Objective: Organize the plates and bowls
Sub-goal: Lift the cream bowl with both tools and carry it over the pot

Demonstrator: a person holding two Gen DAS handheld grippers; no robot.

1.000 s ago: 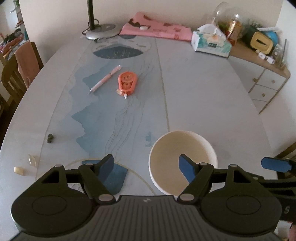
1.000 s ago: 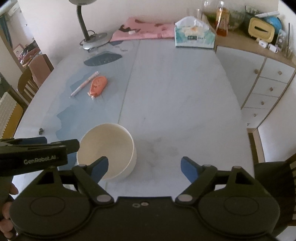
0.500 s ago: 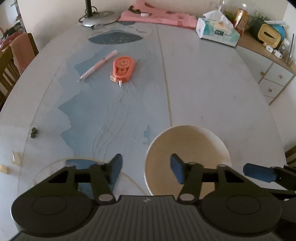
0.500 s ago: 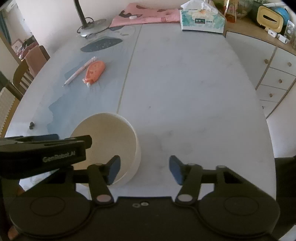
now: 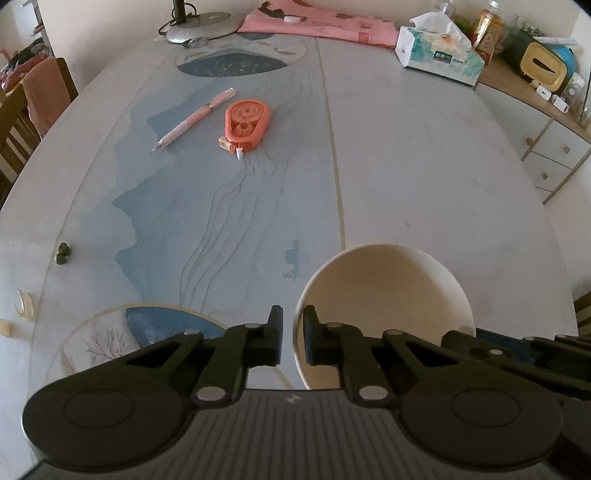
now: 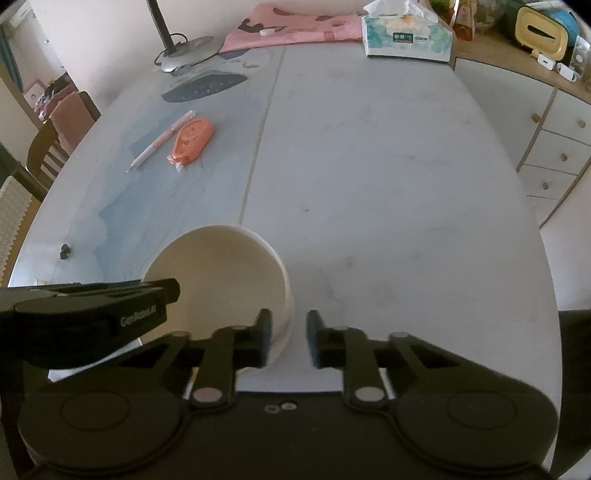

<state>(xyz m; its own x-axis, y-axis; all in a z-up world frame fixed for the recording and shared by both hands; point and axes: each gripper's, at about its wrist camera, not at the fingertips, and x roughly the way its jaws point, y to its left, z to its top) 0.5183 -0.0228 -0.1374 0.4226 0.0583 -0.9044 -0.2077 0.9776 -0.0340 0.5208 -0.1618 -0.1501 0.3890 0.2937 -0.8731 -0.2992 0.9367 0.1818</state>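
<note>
The broad oval table [image 5: 424, 155], pale grey with a blue mountain-and-line print down its left half, fills the room in front of me. At its far edge a pink patterned cloth [image 5: 325, 24] lies flat, with the round grey base of a desk lamp [image 5: 201, 27] toward the far left corner and a white and teal tissue box [image 5: 439, 55] toward the far right corner. A wooden chair with a pinkish cloth over its back [image 5: 40, 99] stands off the left edge, and a white drawer cabinet [image 6: 554, 147] stands off the right edge.

The round cream bowl [image 5: 388, 295] sits upright and empty near the near edge, about midway along it. Both tools have it by the rim. The left gripper [image 5: 293, 334] has its jaws closing across the bowl's left rim, one finger outside the wall and one inside, the wall between them. The right gripper [image 6: 288, 338] has its jaws closing across the right rim in the same way, one finger inside, one outside.

Out on the blue print, well apart from the bowl, an orange plastic correction-tape dispenser [image 5: 245, 123] lies just beside a pink pen [image 5: 194, 120]. Two small dark lumps [image 5: 62, 254] lie near the left edge.
</note>
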